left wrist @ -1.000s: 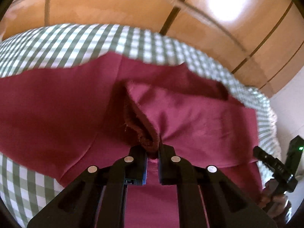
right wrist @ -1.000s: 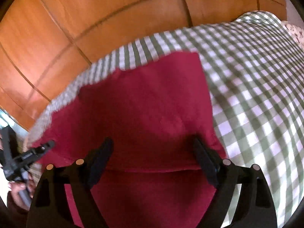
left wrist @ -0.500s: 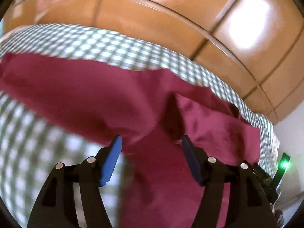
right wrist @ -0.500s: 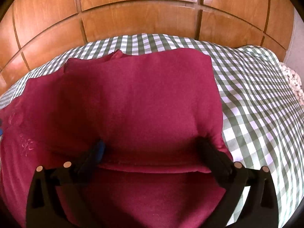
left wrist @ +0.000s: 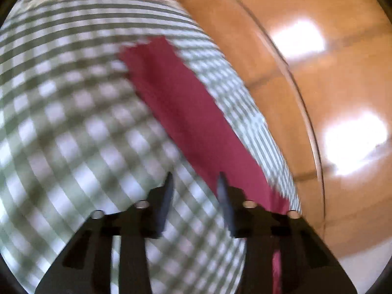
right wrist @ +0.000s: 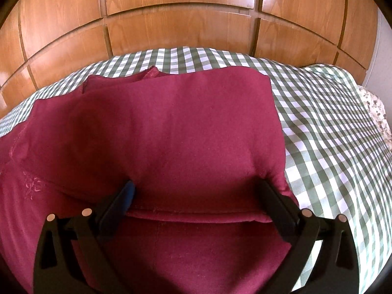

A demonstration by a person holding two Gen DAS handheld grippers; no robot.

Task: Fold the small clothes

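A dark red garment lies on the green-and-white checked bedcover, with one part folded over onto itself. My right gripper is open wide, its fingers down on the red cloth on either side of the folded edge. In the blurred left wrist view, my left gripper is open and empty above the bedcover, and only a strip of the red garment shows, ahead and to the right.
A wooden panelled wardrobe stands behind the bed; it also shows in the left wrist view. A floral fabric lies at the bed's right edge.
My left gripper let go of the red cloth, opened, and swung away left over the bedcover. My right gripper stayed open on the fold.
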